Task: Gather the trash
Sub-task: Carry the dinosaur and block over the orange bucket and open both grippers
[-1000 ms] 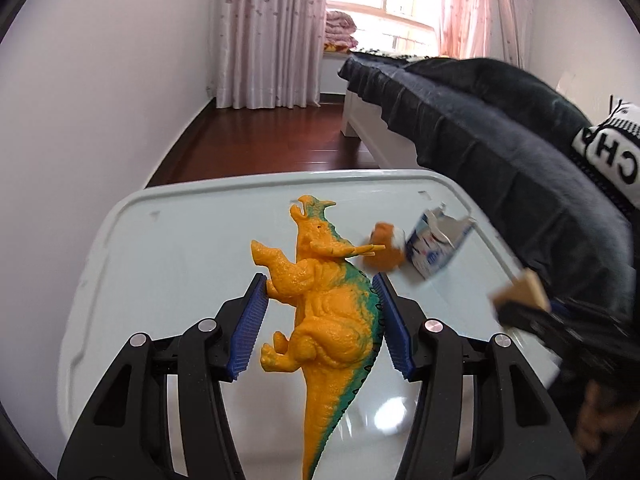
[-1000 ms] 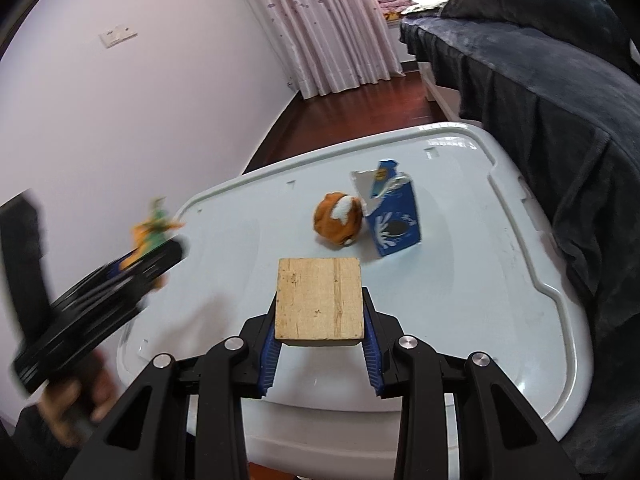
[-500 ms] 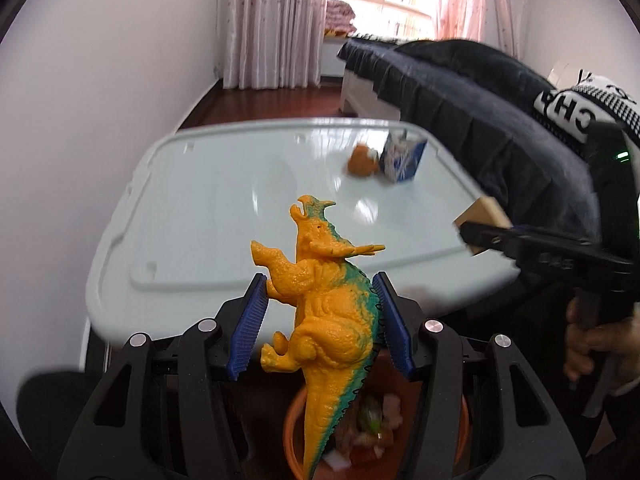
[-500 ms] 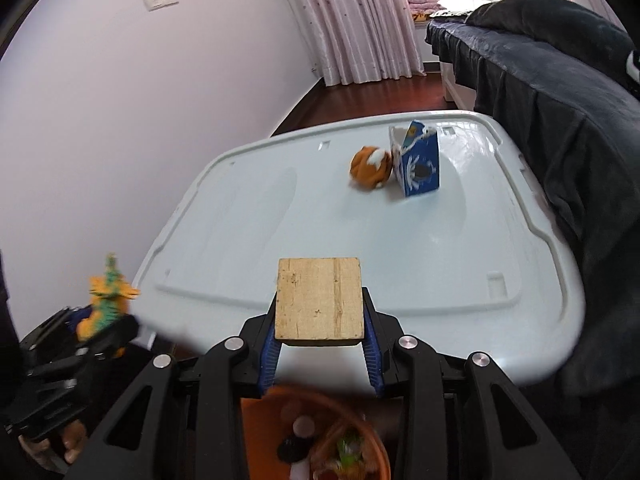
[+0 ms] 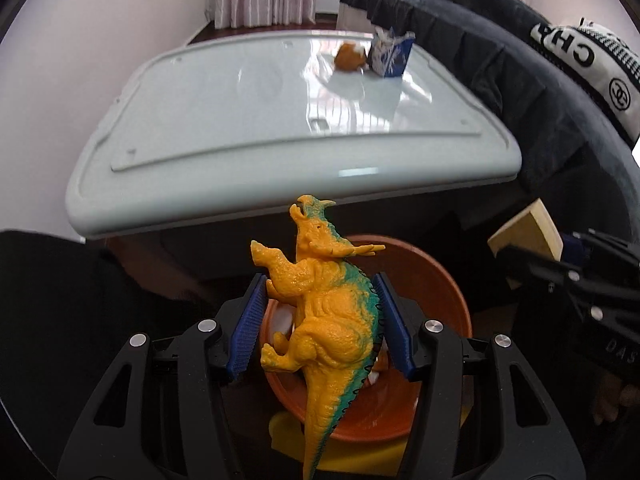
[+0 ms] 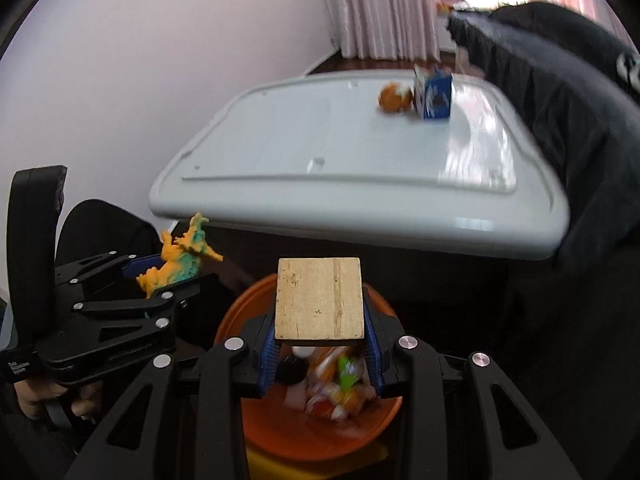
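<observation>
My left gripper [image 5: 320,312] is shut on an orange and green toy dinosaur [image 5: 328,312], held above an orange bin [image 5: 436,280] below the table's near edge. My right gripper [image 6: 320,344] is shut on a flat wooden block [image 6: 320,298] over the same orange bin [image 6: 320,428], which holds several scraps. In the left wrist view the wooden block [image 5: 528,230] shows at the right. In the right wrist view the left gripper [image 6: 160,280] with the dinosaur [image 6: 180,260] is at the left. A blue carton [image 5: 390,54] and an orange ball-like thing [image 5: 350,56] stand on the far part of the white table [image 5: 240,120].
A dark blanket-covered bed [image 5: 500,60] runs along the table's right side. A white wall [image 6: 140,60] is to the left, curtains [image 6: 380,8] at the back. A yellow thing [image 5: 288,436] lies under the bin. A hand [image 6: 40,396] holds the left gripper's handle.
Both grippers have drawn back from over the table to past its near edge and tilted down. The orange bin has come into view beneath them. Both still hold their objects.
</observation>
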`<state>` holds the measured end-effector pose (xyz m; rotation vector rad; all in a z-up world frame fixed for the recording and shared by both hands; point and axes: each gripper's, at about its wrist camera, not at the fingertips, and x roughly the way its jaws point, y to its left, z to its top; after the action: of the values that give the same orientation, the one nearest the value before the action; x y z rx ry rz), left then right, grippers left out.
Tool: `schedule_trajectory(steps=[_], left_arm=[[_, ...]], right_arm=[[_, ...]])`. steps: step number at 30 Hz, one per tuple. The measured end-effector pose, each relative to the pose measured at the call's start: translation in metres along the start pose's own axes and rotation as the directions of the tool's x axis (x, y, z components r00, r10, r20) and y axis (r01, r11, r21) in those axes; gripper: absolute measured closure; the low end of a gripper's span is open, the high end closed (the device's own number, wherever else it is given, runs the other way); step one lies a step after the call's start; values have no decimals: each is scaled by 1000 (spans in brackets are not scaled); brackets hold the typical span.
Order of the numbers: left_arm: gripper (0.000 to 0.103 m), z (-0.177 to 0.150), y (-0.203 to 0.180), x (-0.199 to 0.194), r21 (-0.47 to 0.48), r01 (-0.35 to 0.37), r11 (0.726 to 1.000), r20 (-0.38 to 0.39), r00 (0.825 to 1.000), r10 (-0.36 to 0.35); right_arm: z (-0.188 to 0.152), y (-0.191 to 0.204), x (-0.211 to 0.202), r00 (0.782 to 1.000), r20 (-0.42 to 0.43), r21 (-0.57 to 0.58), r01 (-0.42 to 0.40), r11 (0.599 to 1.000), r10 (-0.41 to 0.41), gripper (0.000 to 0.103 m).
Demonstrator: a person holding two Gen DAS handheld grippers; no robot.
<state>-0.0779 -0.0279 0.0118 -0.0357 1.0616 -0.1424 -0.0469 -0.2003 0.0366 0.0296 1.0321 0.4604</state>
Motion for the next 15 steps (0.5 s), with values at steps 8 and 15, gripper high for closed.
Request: schedule_trajectory(steps=[8, 15], left_arm=[[50, -5, -2, 16, 2, 10, 1000, -72, 997, -10], [50, -7, 3, 31, -16, 13, 1000, -138, 990, -16]], right_arm=[[-5, 0, 15, 998, -61, 11, -11, 1000, 11, 68], [-9, -3, 30, 992, -124, 37, -22, 999, 27, 68]])
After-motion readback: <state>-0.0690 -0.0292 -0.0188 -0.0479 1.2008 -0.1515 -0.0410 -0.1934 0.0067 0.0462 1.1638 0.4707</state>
